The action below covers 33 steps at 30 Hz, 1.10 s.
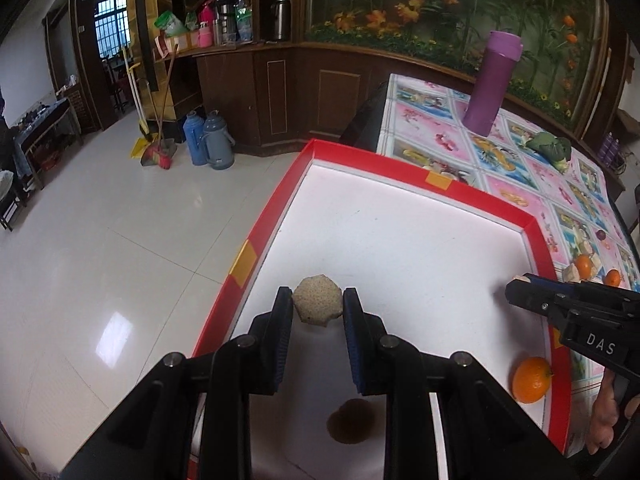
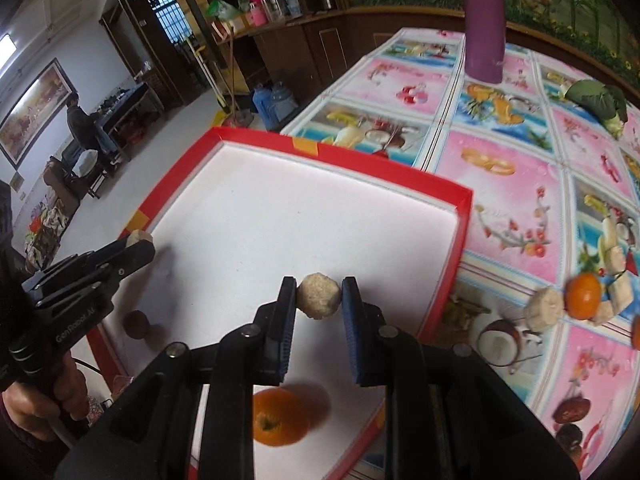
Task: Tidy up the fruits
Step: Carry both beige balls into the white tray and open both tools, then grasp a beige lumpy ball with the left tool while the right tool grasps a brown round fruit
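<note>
My left gripper (image 1: 318, 306) is shut on a beige cut fruit chunk (image 1: 318, 304) above the red-rimmed white tray (image 1: 400, 168), near its left side. My right gripper (image 2: 319, 295) is shut on another beige chunk (image 2: 319, 295) over the tray's right part. An orange (image 2: 278, 416) lies in the tray below the right gripper; it also shows in the left wrist view (image 1: 531, 380). A small brown fruit (image 1: 352, 420) lies in the tray under the left gripper. More oranges (image 2: 583, 295) and beige chunks (image 2: 544, 310) lie on the tablecloth right of the tray.
A purple thermos (image 2: 484, 20) stands far back on the flowery tablecloth (image 2: 500, 208). A green vegetable (image 2: 596, 102) lies at the back right. The tray's left rim (image 1: 244, 258) sits at the table edge above the tiled floor (image 1: 100, 240).
</note>
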Motion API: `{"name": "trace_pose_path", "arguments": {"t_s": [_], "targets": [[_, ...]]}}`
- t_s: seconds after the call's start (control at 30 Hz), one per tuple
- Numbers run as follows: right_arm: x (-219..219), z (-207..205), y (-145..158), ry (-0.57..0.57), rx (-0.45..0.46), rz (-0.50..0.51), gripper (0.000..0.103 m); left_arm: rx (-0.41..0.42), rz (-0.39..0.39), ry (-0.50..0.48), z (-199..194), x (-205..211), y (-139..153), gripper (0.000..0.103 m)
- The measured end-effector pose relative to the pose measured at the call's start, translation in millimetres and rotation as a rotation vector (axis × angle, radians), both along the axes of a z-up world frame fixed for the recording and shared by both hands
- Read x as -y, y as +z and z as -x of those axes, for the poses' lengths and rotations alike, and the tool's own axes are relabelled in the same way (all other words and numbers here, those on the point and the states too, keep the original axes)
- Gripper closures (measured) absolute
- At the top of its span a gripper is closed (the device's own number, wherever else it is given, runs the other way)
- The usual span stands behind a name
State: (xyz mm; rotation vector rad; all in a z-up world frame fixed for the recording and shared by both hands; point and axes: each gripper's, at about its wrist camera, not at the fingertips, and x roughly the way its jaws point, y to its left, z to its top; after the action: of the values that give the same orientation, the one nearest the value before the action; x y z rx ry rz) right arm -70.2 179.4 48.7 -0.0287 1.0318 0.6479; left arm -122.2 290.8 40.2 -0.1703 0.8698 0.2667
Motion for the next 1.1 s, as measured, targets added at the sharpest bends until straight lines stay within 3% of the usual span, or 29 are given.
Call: {"name": "trace_pose_path", "arguments": {"t_s": [0.4, 0.47, 0.6, 0.73, 0.93, 1.1], "targets": [[-13.0, -5.8, -9.8, 0.025, -0.030, 0.056, 0.074, -0.052, -0.008, 0.025, -2.3, -7.5, -11.2, 0.076], [-9.9, -4.7, -6.9, 0.030, -0.035, 0.034, 0.073, -0.058, -0.014, 0.038, -0.8, -7.5, -10.0, 0.064], [6.7, 1.1, 14.4, 0.023, 0.023, -0.049, 0.070, -0.025, -0.033, 0.054, 7.6, -3.7, 0.2, 0.057], [37.9, 7.0, 39.6, -0.029, 0.107, -0.095, 0.053, 0.010, -0.038, 0.025, 13.0, 11.6, 14.4, 0.055], [121.9, 17.1, 55.2, -0.144, 0.152, -0.128, 0.052, 0.043, -0.043, -0.093, 15.9, 58.0, 27.5, 0.051], [198.2, 28.1, 49.0, -0.278, 0.171, -0.076, 0.052, 0.047, -0.030, -0.204, 12.6, 102.9, 32.2, 0.051]]}}
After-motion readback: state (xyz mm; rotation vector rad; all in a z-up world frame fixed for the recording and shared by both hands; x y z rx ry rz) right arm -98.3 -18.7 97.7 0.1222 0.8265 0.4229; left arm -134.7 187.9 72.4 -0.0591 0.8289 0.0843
